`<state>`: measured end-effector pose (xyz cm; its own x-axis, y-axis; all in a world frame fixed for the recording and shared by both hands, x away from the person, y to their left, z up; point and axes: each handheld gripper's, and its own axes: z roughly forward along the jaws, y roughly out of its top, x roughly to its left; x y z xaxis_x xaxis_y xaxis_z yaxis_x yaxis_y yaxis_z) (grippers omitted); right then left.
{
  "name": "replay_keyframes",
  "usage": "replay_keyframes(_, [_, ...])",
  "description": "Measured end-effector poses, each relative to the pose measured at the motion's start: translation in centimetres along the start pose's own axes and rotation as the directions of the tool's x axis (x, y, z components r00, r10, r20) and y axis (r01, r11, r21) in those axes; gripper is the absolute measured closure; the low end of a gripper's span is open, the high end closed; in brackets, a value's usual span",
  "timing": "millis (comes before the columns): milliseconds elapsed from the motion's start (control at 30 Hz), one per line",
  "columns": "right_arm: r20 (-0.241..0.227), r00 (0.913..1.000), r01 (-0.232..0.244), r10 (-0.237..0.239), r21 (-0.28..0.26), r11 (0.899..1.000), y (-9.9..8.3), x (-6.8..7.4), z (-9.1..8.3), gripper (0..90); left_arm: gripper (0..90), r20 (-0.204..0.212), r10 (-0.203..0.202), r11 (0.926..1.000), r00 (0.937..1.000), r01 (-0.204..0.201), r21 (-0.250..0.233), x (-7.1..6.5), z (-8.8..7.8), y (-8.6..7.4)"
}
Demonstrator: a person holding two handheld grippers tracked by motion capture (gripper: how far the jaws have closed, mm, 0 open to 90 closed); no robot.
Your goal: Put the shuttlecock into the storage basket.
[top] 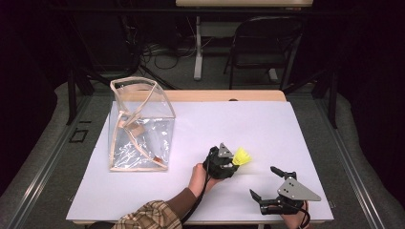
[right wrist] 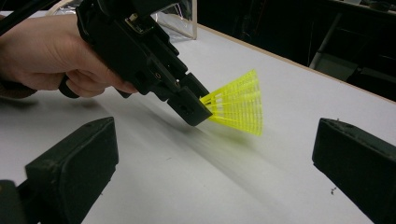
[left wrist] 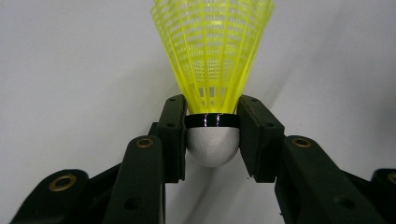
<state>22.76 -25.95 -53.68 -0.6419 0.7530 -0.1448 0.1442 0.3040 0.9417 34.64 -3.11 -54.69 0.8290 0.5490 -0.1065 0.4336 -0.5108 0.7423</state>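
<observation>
Left gripper [left wrist: 212, 135] fingers [left wrist: 172, 135] pinching yellow shuttlecock [left wrist: 212, 56] by white cork base, skirt pointing away, just above white counter [top: 267, 129]. Right gripper [top: 270, 183] fingers spread wide, empty, near counter's front edge. Clear bag [top: 141, 124] well apart, at left.

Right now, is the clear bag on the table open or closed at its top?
Open. In the high view the clear bag stands upright on the white table, its tan-edged mouth gaping; only its strap shows inside.

shuttlecock [left wrist: 212, 70]: yellow plastic mesh, matt white cap
bag [top: 141, 126]: clear glossy plastic
table [top: 267, 129]: matt white
</observation>
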Motion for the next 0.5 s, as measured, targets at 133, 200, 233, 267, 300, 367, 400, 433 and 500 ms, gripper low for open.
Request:
replay_keyframes(133, [0.001, 1.0000, 0.003, -0.003, -0.001, 1.000, 0.00, -0.02, -0.01, 0.0, 64.5, 0.002, -0.005, 0.9999, 1.0000, 0.005, -0.012, 0.03, -0.21, 0.05])
replay_keyframes(200, [0.001, 1.0000, 0.003, -0.003, -0.001, 1.000, 0.00, -0.02, 0.00, 0.0, 64.5, 0.002, -0.004, 0.9999, 1.0000, 0.004, -0.015, 0.04, -0.27, 0.06])
replay_keyframes(233, [0.001, 1.0000, 0.001, -0.001, 0.000, 1.000, 0.00, -0.01, 0.00, 0.0, 64.5, 0.000, -0.006, 0.9998, 1.0000, 0.006, -0.020, 0.03, -0.28, 0.06])
replay_keyframes(267, [0.001, 1.0000, 0.001, -0.001, 0.002, 1.000, 0.00, -0.01, -0.01, 0.0, 64.5, 0.002, 0.001, 0.9999, 1.0000, -0.001, -0.016, 0.08, -0.41, 0.10])
replay_keyframes(300, [0.001, 1.0000, 0.001, -0.001, 0.003, 1.000, 0.00, -0.02, -0.01, 0.0, 64.5, 0.001, -0.001, 0.9998, 1.0000, 0.001, -0.019, 0.07, -0.45, 0.10])
replay_keyframes(367, [0.001, 1.0000, 0.000, 0.000, 0.003, 1.000, 0.00, -0.01, -0.01, 0.1, 64.4, 0.000, 0.000, 0.9996, 1.0000, 0.000, -0.026, 0.09, -0.57, 0.12])
replay_keyframes(400, [0.002, 1.0000, 0.002, -0.002, 0.003, 1.000, -0.01, -0.02, -0.01, 0.1, 64.5, 0.001, 0.001, 0.9996, 1.0000, -0.001, -0.029, 0.11, -0.63, 0.14])
replay_keyframes(433, [0.002, 1.0000, 0.002, -0.002, 0.003, 1.000, 0.00, -0.02, 0.00, 0.1, 64.5, 0.003, -0.001, 0.9996, 1.0000, 0.001, -0.029, 0.11, -0.72, 0.17])
replay_keyframes(500, [0.002, 1.0000, 0.001, -0.001, 0.003, 1.000, 0.00, -0.02, -0.01, 0.1, 64.5, 0.002, 0.000, 0.9994, 1.0000, 0.000, -0.035, 0.13, -0.84, 0.19])
